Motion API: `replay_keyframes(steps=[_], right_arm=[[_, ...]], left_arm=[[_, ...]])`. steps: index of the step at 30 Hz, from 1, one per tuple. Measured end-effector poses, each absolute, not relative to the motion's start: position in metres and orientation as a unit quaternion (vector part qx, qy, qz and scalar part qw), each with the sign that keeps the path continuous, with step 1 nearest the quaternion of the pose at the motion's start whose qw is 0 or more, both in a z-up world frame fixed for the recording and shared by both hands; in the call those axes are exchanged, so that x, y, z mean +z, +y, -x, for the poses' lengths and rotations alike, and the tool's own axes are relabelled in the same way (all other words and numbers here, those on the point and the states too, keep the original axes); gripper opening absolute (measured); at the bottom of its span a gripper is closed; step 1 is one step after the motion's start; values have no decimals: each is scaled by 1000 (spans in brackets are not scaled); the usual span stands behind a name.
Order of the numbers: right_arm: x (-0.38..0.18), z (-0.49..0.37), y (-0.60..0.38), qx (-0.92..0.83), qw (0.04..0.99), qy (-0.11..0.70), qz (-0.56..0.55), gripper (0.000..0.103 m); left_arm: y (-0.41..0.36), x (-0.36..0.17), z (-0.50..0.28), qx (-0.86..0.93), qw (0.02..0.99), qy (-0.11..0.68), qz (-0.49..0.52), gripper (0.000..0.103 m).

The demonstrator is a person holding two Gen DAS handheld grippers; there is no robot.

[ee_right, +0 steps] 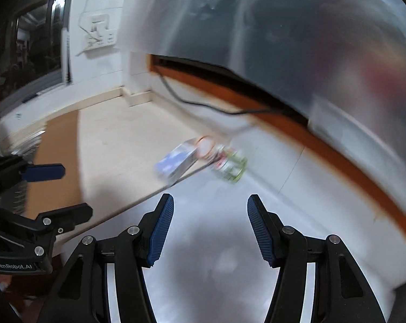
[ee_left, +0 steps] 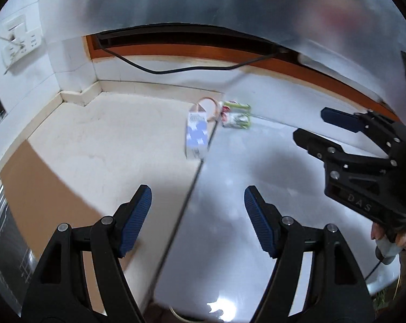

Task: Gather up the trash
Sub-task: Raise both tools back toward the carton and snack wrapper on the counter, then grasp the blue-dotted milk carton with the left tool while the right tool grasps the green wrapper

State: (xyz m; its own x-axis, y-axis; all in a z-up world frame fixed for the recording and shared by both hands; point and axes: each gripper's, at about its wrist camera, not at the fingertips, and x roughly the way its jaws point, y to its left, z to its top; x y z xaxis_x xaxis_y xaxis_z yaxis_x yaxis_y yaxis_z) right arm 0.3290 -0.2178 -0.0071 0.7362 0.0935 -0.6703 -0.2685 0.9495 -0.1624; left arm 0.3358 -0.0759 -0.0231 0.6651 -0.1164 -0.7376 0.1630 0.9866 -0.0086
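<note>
Two empty grippers are hanging over a counter with trash on it.

The left gripper (ee_left: 197, 202) is holding its blue pads (ee_left: 138, 220) wide apart, and nothing is sitting between them. The right gripper (ee_right: 210, 210) is also standing apart and is holding nothing. A small carton (ee_left: 196, 134) with blue and white on it is lying on the counter (ee_left: 109, 140), well ahead of both grippers. A green and red wrapper (ee_left: 236, 114) is lying just beside the carton, near the back wall. A round ring-like thing (ee_left: 209, 107) is sitting between them, too blurry to tell what it is. A black cable (ee_left: 170, 68) is hanging along the wall behind. The pictures are looking smeared.
</note>
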Motion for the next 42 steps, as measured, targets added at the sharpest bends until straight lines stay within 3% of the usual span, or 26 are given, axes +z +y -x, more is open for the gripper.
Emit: replay_keyframes(steps=[10,21,28,36,42], right_arm=[[-75,-455,-232,111,907,371,163,58],[-115,-513,-231,145,902,349,209,58],[-139,-547,-232,177,884,372,222,40],[-160,-573,-228,213,868,397,208,31],[-165,-575,-236,260,855,422,152,13]], left_arm=[[-88,-83,-461,-41,892,450,-15,69],[-89,-122,-516,-34,881,472,6,69],[-87,-132,-527,-42,877,478,7,68],[-74,-143,-536,-48,870,491,20,53],[-71,-145,-527,-53,872,486,18,32]])
